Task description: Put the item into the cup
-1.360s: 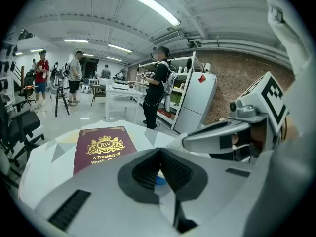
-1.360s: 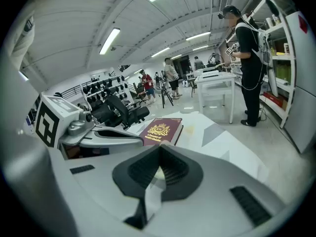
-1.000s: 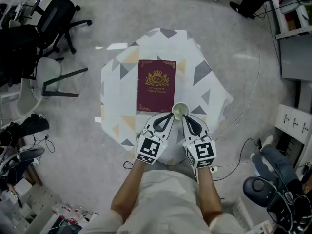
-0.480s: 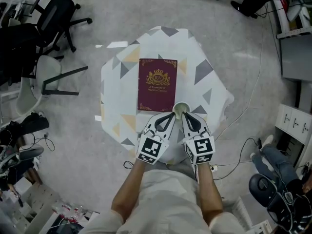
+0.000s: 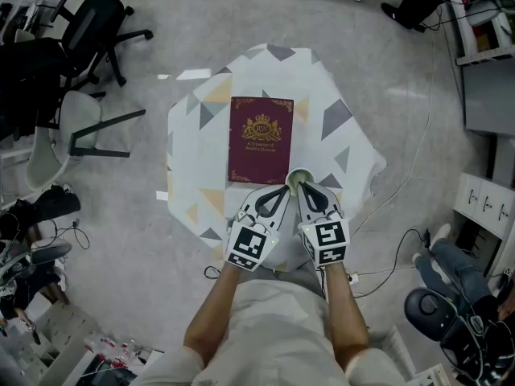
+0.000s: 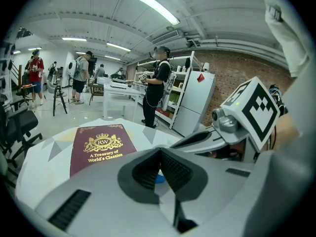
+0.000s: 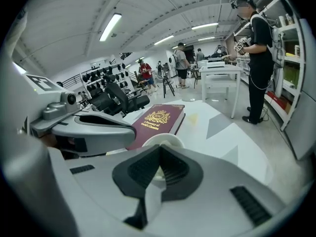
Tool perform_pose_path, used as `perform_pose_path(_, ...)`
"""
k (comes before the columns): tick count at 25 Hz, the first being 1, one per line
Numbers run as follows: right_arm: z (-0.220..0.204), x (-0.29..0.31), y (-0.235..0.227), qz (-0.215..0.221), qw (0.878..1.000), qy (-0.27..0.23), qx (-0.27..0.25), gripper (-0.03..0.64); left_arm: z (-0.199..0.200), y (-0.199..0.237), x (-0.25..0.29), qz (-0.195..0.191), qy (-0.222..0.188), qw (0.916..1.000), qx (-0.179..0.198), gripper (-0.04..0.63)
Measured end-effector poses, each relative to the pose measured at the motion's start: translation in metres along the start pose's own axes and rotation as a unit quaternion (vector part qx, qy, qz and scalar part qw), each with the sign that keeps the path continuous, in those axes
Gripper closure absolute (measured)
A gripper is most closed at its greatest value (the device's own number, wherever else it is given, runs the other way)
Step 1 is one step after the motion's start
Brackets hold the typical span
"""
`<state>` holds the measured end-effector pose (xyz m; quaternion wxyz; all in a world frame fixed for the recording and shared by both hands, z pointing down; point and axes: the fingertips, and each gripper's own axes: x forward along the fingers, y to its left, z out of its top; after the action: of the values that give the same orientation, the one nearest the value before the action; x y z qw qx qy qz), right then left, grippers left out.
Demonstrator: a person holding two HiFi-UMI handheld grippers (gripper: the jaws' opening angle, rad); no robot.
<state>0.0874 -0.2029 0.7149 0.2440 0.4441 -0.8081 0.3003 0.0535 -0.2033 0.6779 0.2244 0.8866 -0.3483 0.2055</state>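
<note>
Left gripper (image 5: pixel 282 190) squeezes the small blue item (image 6: pixel 158 178) between closed jaws (only a bit shows), and the cup (image 5: pixel 299 175) stands just to its right and a little ahead, near rim pinched by the right gripper (image 5: pixel 305 188).

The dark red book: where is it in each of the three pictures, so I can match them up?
Head view: book just above centre, on the table.
Left gripper view: left of centre.
Right gripper view: near centre.
Shared landmark: the triangle-patterned table.
</note>
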Motion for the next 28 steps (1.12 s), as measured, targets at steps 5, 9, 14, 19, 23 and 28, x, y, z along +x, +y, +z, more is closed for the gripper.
perform_pose_path(5,-0.001,0.005,0.002,0.001,1.000,0.005,-0.008,0.611,-0.001,0.000,-0.001,0.000,0.000,1.0000,0.002,0.581)
perform_pose_path(9,-0.001,0.006,0.003,-0.003,1.000,0.014,-0.014,0.609,0.000,-0.001,-0.003,0.000,-0.001,1.0000,0.001,0.581)
perform_pose_path(14,-0.004,0.008,0.003,-0.011,0.999,0.025,-0.022,0.609,0.000,-0.001,-0.005,0.002,-0.003,1.0000,0.002,0.581)
perform_pose_path(19,-0.002,0.010,0.005,-0.016,0.999,0.031,-0.031,0.606,-0.001,-0.001,-0.008,0.004,-0.003,1.0000,0.001,0.581)
perform_pose_path(23,-0.001,0.011,0.007,-0.020,0.998,0.037,-0.042,0.593,0.000,-0.001,-0.012,0.006,-0.005,1.0000,0.003,0.581)
perform_pose_path(28,0.003,0.011,0.009,-0.024,0.998,0.035,-0.050,0.577,0.001,0.001,-0.015,0.008,-0.009,0.9999,0.003,0.582)
